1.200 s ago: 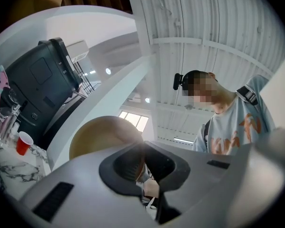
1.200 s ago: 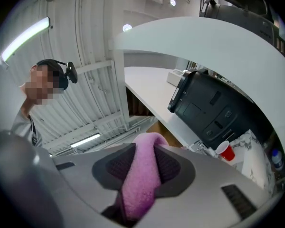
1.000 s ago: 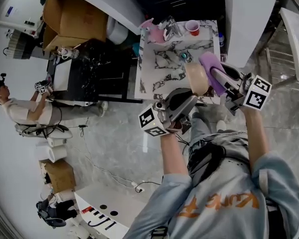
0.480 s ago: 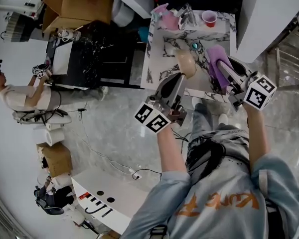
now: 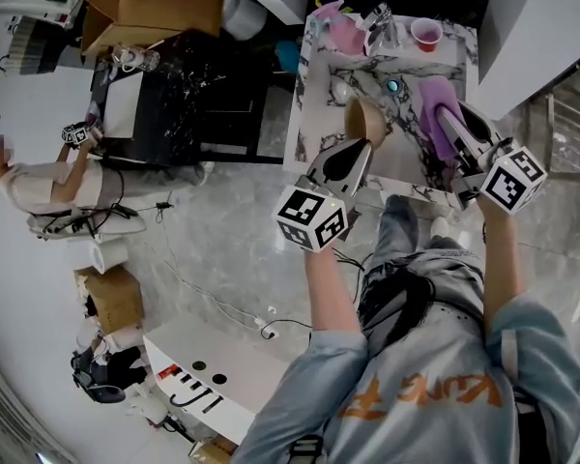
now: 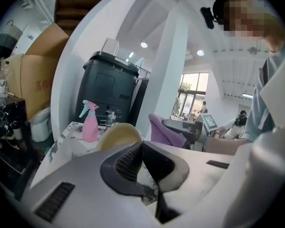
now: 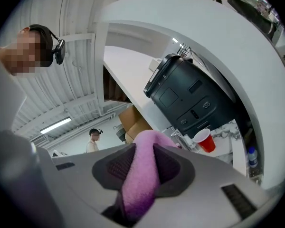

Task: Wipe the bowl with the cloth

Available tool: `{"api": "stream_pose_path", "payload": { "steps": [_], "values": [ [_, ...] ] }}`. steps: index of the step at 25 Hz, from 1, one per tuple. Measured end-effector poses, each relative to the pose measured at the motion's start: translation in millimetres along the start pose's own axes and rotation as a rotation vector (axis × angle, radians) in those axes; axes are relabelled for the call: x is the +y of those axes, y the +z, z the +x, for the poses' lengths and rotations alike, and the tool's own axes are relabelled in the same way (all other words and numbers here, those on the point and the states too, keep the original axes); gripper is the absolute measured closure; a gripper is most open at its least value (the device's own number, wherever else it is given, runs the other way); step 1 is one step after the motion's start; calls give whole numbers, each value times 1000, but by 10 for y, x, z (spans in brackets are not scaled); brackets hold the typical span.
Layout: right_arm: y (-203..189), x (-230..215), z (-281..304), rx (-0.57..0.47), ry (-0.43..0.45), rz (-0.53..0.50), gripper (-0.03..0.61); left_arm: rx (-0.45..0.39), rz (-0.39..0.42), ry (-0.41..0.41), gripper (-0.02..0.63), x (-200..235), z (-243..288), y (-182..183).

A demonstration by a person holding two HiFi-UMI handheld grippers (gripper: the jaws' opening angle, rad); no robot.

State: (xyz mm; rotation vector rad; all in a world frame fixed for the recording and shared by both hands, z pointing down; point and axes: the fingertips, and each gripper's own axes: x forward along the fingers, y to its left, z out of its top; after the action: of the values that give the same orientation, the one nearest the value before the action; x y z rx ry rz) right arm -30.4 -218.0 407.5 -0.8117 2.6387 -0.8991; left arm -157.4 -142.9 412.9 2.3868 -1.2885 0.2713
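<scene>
Pink cloth (image 7: 140, 186) clamped in right tool (image 7: 143, 151), just beside tan bowl (image 6: 116, 133), rim apparently pinched by left tool (image 6: 141, 145)

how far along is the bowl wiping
Done: both things are picked up. In hand: the left claw grips the bowl by its rim; the right claw is shut on the purple cloth. Cloth and bowl are apart, not touching. Left: bring the cloth into the bowl and wipe; no sign shows whether any wiping has happened.

Pale blue shirt (image 5: 522, 356) with orange lettering (image 5: 420, 394) across it.
</scene>
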Motion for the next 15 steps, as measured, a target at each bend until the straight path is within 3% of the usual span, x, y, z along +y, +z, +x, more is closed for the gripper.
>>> {"api": "stream_pose_path", "payload": {
  "steps": [6, 15],
  "values": [
    [-64, -108, 144, -21, -33, 28, 453, 184, 83, 34, 586, 256, 159, -222],
    [-124, -389, 245, -58, -138, 51, 453, 395, 181, -35, 586, 590, 520, -616]
  ]
}}
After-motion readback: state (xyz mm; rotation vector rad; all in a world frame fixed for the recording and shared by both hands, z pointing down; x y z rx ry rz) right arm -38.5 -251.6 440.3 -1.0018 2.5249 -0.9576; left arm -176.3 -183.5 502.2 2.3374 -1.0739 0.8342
